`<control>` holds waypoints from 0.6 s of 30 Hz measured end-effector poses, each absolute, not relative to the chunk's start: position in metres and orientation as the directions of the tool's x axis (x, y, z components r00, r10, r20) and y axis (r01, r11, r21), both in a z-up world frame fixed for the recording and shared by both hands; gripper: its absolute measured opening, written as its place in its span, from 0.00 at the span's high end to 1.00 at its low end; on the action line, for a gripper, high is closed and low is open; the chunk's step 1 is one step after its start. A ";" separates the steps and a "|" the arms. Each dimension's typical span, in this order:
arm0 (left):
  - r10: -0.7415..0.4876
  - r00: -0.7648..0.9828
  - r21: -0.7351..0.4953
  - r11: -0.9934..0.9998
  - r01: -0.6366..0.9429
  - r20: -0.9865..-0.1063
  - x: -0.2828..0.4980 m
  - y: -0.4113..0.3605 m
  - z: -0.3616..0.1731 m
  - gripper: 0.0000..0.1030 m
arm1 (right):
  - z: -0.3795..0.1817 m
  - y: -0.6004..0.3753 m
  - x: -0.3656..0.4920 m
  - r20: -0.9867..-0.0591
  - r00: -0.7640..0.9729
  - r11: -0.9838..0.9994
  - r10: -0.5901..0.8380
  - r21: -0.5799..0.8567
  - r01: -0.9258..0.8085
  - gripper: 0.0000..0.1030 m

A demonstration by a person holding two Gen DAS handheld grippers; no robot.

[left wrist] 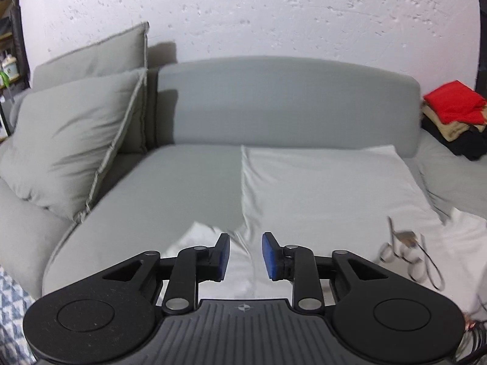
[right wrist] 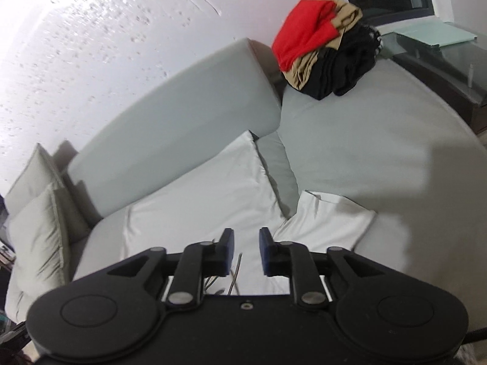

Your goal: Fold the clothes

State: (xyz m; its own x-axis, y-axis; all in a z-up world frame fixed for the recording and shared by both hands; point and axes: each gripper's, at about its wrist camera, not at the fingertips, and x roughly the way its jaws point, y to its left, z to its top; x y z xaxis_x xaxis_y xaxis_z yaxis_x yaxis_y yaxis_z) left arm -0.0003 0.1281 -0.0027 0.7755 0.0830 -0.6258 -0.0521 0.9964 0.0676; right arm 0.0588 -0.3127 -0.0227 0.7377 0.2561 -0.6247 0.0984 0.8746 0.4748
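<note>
Step in hand: a fold looks just laid, and both claws are hanging clear above the white shirt (right wrist: 194,200) with nothing in them.
Left claw: the left gripper (left wrist: 246,257) is standing part open, blue pads (left wrist: 224,255) apart, only white cloth showing below the gap, nothing pinched.
Right claw: the right gripper (right wrist: 246,251) is also standing part open, a narrow gap between its pads (right wrist: 264,251), no cloth caught.
Shirt: it is lying flat on the grey sofa (right wrist: 350,140) seat, its far edge near the backrest (left wrist: 286,103), one sleeve (right wrist: 325,222) sticking out to the right over the seam between the cushions.
Print: a dark line drawing (left wrist: 411,252) is showing on the near part of the shirt in the left view.
Pile: red, tan and black clothes (right wrist: 325,51) are sitting stacked at the far corner of the sofa, well apart from the shirt.
Pillows: two grey pillows (left wrist: 73,140) are leaning at the left end.
Next move: I judge the loose sleeve is asking to be folded in; that calls for dropping the right claw to the sleeve's edge, closing on it and carrying it over the body.
Watch: thin cloth is likely to bunch if only one layer is being pinched.
</note>
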 end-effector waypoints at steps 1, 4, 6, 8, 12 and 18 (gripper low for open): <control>0.076 0.765 0.064 0.997 -0.045 -0.640 -0.003 0.125 -0.006 0.69 | -0.021 -0.314 0.053 -0.621 0.738 0.870 0.265 0.484 0.095 0.73; 0.059 0.732 0.055 0.998 -0.030 -0.679 -0.011 0.116 -0.018 0.64 | -0.026 -0.314 0.040 -0.622 0.726 0.861 0.294 0.502 0.081 0.63; 0.055 0.690 0.046 0.998 -0.032 -0.722 -0.012 0.107 -0.036 0.63 | -0.039 -0.311 0.036 -0.634 0.709 0.863 0.308 0.500 0.072 0.53; 0.044 0.647 0.036 0.999 -0.026 -0.761 -0.012 0.096 -0.056 0.62 | -0.056 -0.304 0.031 -0.667 0.670 0.864 0.325 0.498 0.077 0.52; 0.041 0.581 0.058 0.998 0.011 -0.813 -0.005 0.069 -0.084 0.59 | -0.097 -0.276 0.039 -0.738 0.564 0.874 0.371 0.483 0.056 0.56; 0.076 0.591 0.135 0.989 0.056 -0.803 0.017 0.042 -0.102 0.53 | -0.132 -0.226 0.065 -0.791 0.480 0.913 0.381 0.403 -0.061 0.65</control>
